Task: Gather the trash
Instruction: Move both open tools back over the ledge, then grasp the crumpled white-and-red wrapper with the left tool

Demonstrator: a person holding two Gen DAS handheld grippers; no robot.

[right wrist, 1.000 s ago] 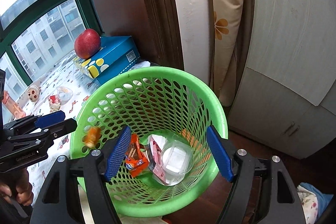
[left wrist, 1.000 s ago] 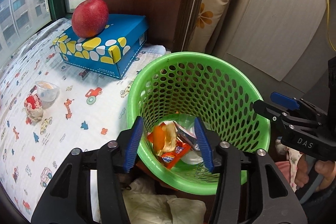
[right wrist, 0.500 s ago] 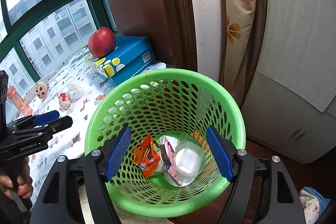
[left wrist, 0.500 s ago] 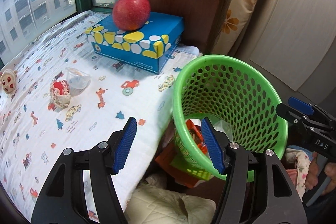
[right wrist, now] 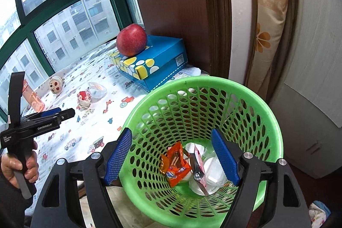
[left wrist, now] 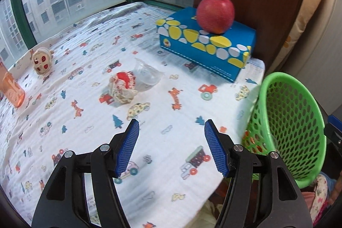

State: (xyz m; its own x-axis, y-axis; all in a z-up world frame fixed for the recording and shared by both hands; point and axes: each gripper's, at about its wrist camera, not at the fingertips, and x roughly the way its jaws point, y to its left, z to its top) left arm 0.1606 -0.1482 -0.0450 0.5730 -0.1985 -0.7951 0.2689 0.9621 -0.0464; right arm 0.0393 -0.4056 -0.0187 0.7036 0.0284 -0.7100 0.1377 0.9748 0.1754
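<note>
Left tongs (left wrist: 171, 146) short of crumpled wrapper (left wrist: 122, 87)

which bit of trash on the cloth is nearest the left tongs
The crumpled red-and-white wrapper. It lies closer to the open, empty left tongs than the clear plastic cup on its side just behind it.

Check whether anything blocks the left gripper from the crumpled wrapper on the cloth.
Nothing visible does. The left gripper is open and empty, with only bare printed cloth between it and the crumpled wrapper. The clear plastic cup lies just beyond the wrapper, touching it.
</note>
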